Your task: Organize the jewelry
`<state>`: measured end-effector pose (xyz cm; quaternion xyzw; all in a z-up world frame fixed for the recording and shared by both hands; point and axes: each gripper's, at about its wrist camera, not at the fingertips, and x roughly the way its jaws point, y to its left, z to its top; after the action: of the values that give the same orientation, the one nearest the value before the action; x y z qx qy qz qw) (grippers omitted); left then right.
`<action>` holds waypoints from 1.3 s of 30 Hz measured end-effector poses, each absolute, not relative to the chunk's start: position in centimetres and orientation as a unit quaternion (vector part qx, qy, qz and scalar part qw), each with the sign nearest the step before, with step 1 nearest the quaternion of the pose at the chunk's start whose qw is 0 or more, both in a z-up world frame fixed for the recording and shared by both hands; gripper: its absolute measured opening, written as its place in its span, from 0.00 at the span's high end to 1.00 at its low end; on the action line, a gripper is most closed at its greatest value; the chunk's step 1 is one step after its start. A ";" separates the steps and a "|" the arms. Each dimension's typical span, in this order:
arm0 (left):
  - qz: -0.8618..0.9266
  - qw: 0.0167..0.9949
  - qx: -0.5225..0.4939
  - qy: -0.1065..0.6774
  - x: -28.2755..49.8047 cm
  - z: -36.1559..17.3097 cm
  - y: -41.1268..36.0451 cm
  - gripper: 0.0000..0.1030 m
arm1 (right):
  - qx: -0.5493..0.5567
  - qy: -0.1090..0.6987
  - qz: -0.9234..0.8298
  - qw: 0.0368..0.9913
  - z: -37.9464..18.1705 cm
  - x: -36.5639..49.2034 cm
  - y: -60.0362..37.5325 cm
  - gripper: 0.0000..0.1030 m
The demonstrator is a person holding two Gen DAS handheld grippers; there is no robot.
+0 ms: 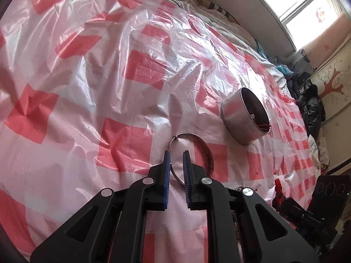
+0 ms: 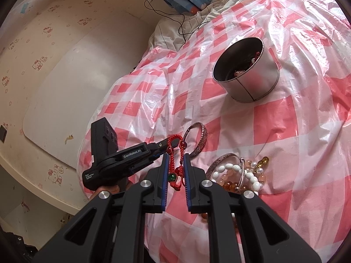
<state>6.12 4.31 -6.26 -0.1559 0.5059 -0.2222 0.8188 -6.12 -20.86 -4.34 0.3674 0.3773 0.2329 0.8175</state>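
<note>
A round metal tin [image 1: 245, 118] lies tilted on the red-checked plastic sheet [image 1: 87, 87], with some jewelry inside; it also shows in the right wrist view [image 2: 248, 70]. A silver bangle [image 1: 204, 151] lies just beyond my left gripper [image 1: 176, 153], whose open jaws straddle its near rim. My right gripper [image 2: 176, 156] has a red cord bracelet with beads [image 2: 175, 153] hanging between its jaws; the jaws stand slightly apart. The left gripper [image 2: 161, 145] shows beside it, near the bangle [image 2: 198, 138]. A pile of bead bracelets and another bangle [image 2: 237, 173] lies to the right.
The sheet covers a bed with rumpled bedding and a black cable [image 2: 175, 22] at the far end. A wall with cartoon stickers [image 2: 39, 63] is left of the bed. Dark clothes [image 1: 311, 107] lie on the floor beside the bed.
</note>
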 end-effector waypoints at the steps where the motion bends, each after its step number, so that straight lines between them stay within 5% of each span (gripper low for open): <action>1: -0.221 0.823 -0.146 0.503 6.0 -6.1 4.1 0.90 | 0.367 0.378 0.233 0.817 -4.4 -6.1 -20.9 0.86; 39: -0.213 0.880 -0.051 0.420 3.4 -1.8 2.5 0.96 | 0.375 0.379 0.228 0.815 -4.6 -6.1 -21.2 0.86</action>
<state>3.45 2.49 -1.78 -0.0506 0.4204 -0.2135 0.8804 -6.05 -21.19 -4.62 0.3751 0.3791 0.2284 0.8145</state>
